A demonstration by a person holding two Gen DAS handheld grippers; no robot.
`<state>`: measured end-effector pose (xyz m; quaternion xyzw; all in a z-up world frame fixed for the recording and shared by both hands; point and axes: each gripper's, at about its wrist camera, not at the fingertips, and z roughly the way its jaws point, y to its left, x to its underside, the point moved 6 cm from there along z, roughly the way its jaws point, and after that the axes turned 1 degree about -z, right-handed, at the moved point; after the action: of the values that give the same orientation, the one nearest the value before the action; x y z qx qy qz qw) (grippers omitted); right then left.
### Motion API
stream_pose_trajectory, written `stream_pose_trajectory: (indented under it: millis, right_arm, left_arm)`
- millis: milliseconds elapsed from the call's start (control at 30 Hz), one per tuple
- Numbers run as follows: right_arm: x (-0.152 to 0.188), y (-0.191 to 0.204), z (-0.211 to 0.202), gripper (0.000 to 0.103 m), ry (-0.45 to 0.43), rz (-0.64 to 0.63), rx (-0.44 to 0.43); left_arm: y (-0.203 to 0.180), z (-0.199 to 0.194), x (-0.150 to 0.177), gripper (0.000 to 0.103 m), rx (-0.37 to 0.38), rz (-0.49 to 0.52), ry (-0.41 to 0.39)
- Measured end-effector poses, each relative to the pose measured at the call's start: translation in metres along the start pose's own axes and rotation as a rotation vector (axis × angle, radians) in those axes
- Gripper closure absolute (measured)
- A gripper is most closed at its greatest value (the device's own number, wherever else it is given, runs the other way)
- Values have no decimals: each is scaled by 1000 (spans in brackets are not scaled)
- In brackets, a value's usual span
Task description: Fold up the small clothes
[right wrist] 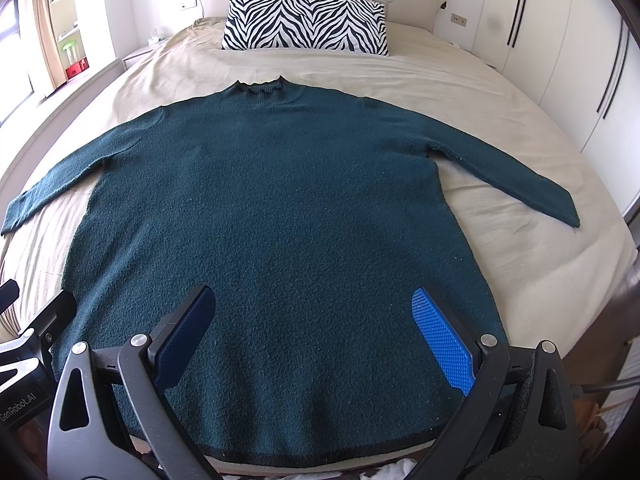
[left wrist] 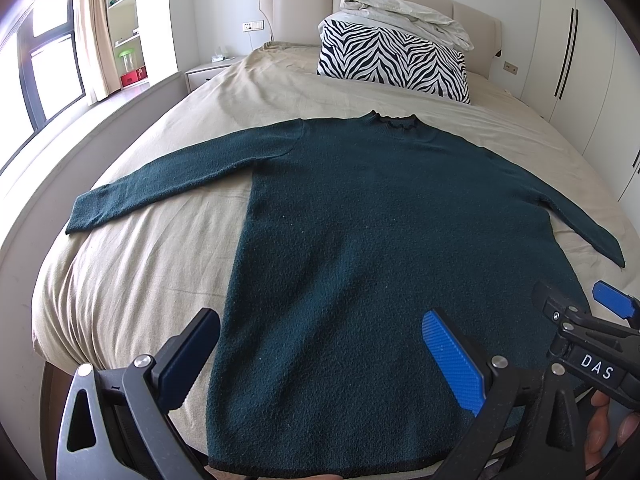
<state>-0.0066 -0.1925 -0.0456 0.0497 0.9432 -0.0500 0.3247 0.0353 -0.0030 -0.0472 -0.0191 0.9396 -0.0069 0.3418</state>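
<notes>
A dark green long-sleeved sweater (left wrist: 360,240) lies flat on the bed, collar toward the headboard, both sleeves spread out, hem at the near edge. It also shows in the right wrist view (right wrist: 304,208). My left gripper (left wrist: 320,344) is open and empty, hovering over the hem's left part. My right gripper (right wrist: 316,320) is open and empty over the hem's right part. The right gripper also shows at the right edge of the left wrist view (left wrist: 576,308). Part of the left gripper shows at the left edge of the right wrist view (right wrist: 32,328).
The bed (left wrist: 160,280) has a beige sheet. A zebra-print pillow (left wrist: 392,60) with a crumpled white blanket (left wrist: 404,12) on it sits by the headboard. A nightstand (left wrist: 208,70) and a window are to the left, white wardrobes (left wrist: 580,80) to the right.
</notes>
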Motion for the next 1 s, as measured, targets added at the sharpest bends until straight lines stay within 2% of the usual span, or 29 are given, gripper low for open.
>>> stream_pose_trajectory:
  millis: [600,800,933,1000]
  right_arm:
    - [4,3,4,3,7,-1,-2]
    - [3,4,9,3,9,-2,-15]
    - [1,6,17,3,-2,2,-82]
    - [-2,8,19,3,-15,11,-123]
  left_arm:
    - [-4,3,7,0,-2,-5,11]
    - [7,0,7,0,22,-44,3]
    - [23,0,12,0,-47,-5,-11]
    - [40,1,11,0,-58,-22,-3]
